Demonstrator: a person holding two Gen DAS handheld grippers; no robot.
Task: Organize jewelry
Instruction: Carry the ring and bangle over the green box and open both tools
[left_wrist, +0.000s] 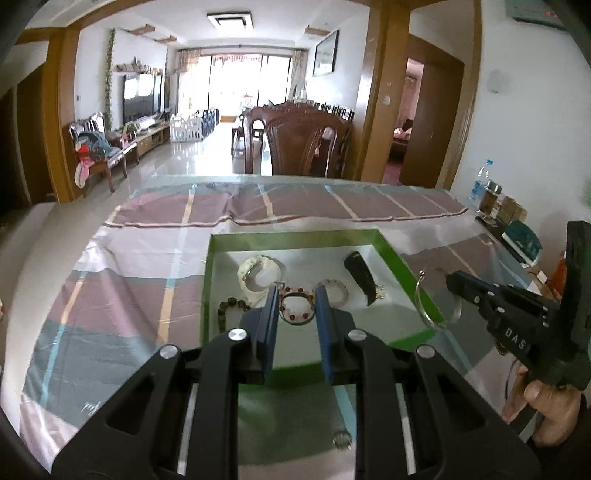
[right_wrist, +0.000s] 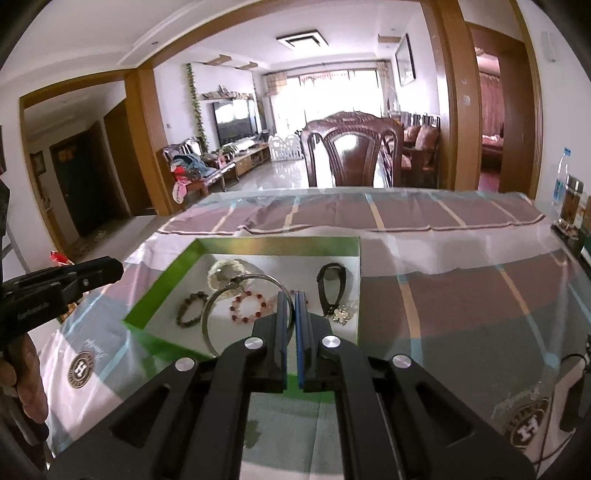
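Nearest the left wrist camera, the left gripper (left_wrist: 295, 295) hangs above the near part of the green-walled tray (left_wrist: 391, 251), jaws parted with nothing between them. A small ring (left_wrist: 341, 440) lies on the glass tabletop (left_wrist: 476, 236) just short of the tray. The right gripper (right_wrist: 292, 306) has its blue pads (right_wrist: 282, 317) pressed on the rim of a silver hoop bangle (right_wrist: 207, 317), held above the tray's near edge. In the tray lie a dark bead bracelet (right_wrist: 190, 308), a red bead bracelet (right_wrist: 249, 306), a pink bead bracelet (left_wrist: 334, 291), a white bangle (left_wrist: 258, 273) and a black strap (right_wrist: 330, 288) with a flower charm (right_wrist: 340, 314) at its near end. Beyond, a striped cloth (right_wrist: 332, 214) lies under the glass, with a dining chair (right_wrist: 351, 151) behind.
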